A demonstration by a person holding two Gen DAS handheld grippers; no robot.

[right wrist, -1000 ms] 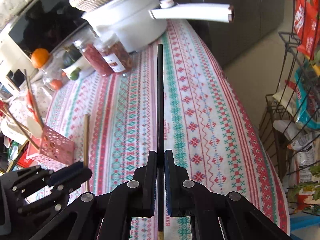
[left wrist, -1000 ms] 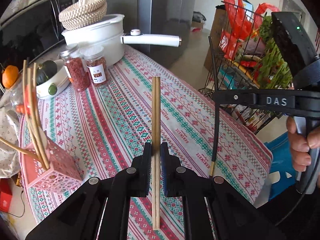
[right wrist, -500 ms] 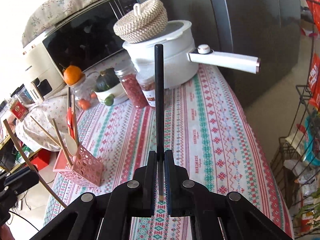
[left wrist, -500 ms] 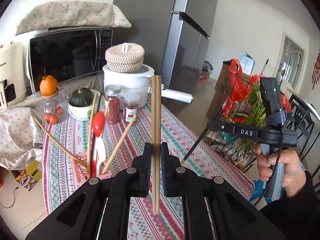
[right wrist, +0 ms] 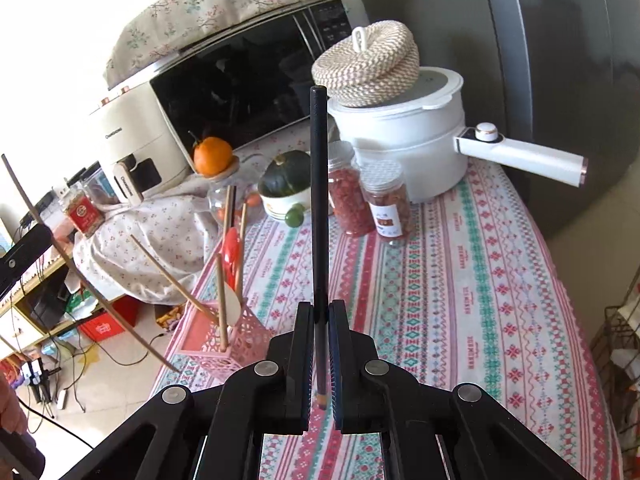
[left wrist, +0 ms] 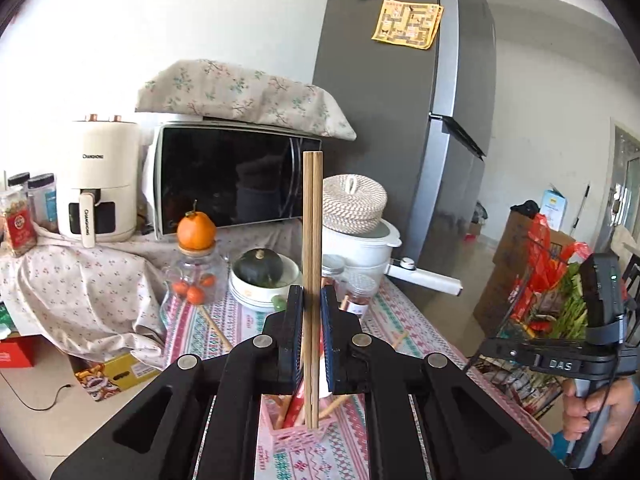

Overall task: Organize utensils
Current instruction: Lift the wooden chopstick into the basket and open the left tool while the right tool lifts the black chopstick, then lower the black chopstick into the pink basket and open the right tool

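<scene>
Both tools are clamped: left tool [left wrist: 311, 334] on wooden chopsticks [left wrist: 312, 240], right tool [right wrist: 320, 344] on black chopstick [right wrist: 319, 200].

From my left camera I read "CHANGHONG" twice on the cream air fryer [left wrist: 98, 184]: once across its front, once down its drawer handle. The bar of the other hand-held gripper [left wrist: 560, 364] at the right edge carries "DAS". On the striped tablecloth [right wrist: 460, 280] over the desk, small repeated words look like "HANDMADE". The red tin [right wrist: 82, 216], the jar label [right wrist: 386, 216] and the yellow sheet [left wrist: 408, 24] on the fridge bear print too small for me to read.
</scene>
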